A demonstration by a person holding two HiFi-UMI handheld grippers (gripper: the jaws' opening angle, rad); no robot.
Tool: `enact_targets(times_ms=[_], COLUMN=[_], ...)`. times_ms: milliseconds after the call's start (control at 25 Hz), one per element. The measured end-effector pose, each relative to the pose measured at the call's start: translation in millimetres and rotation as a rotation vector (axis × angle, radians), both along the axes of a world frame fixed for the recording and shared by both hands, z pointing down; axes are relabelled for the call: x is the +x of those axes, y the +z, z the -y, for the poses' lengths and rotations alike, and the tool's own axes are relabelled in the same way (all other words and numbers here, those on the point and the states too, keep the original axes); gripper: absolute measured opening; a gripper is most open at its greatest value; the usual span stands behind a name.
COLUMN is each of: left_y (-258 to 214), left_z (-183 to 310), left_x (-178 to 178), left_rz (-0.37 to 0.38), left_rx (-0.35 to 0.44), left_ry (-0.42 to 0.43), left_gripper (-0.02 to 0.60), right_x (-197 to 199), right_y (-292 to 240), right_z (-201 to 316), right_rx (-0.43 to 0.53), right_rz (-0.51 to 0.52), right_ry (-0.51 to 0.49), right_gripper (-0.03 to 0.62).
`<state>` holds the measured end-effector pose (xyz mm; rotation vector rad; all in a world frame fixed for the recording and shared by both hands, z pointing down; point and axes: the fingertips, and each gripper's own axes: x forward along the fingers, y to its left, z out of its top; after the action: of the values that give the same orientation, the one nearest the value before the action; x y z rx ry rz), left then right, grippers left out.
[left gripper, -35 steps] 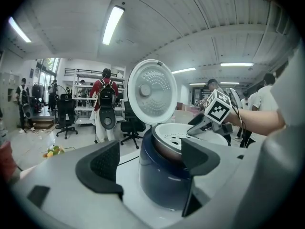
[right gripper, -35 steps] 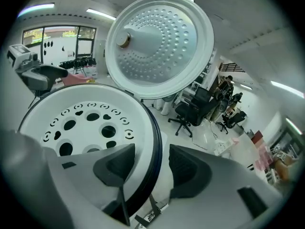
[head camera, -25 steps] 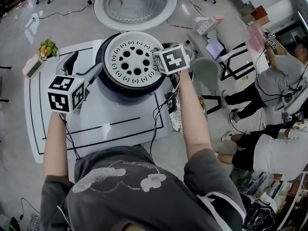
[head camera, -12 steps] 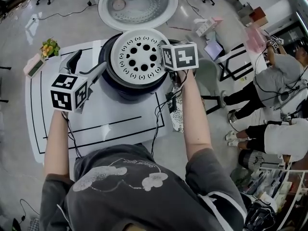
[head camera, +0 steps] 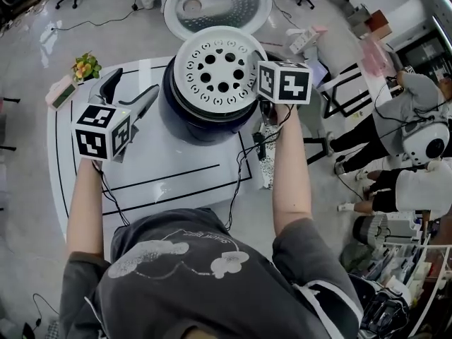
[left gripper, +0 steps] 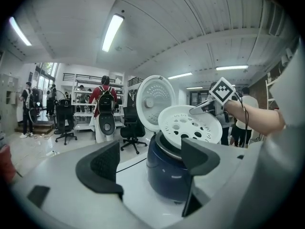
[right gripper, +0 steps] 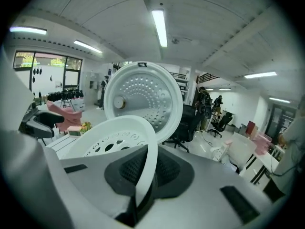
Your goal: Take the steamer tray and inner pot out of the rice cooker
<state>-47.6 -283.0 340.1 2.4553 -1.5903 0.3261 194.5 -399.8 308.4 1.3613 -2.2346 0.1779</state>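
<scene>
right gripper (right gripper: 143, 175) pinching the rim of the steamer tray (head camera: 215, 66), tilted over the rice cooker (head camera: 201, 122); left gripper (left gripper: 151, 163) spread, empty

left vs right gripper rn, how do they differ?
The right gripper is shut on the steamer tray's rim; the left gripper is open and empty. The right gripper holds the tray tilted over the rice cooker; the left gripper hovers beside the cooker, apart from it. Both face the cooker.
</scene>
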Motion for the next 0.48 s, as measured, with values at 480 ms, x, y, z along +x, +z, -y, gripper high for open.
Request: enact_targets(times_ms=[480], left_y=[-10.9], left_z=[-44.8], left_x=[-75.2], left_rz=[-0.020], left_rx=[0.003], left_ry=[-0.077], left_gripper=[0.396], right_x=[-82.1], right_y=[-35.0], right_z=[-54.8], right_rx=[0.021], right_rz=[0.139], right_ry=[-0.081], right_gripper=[0.043])
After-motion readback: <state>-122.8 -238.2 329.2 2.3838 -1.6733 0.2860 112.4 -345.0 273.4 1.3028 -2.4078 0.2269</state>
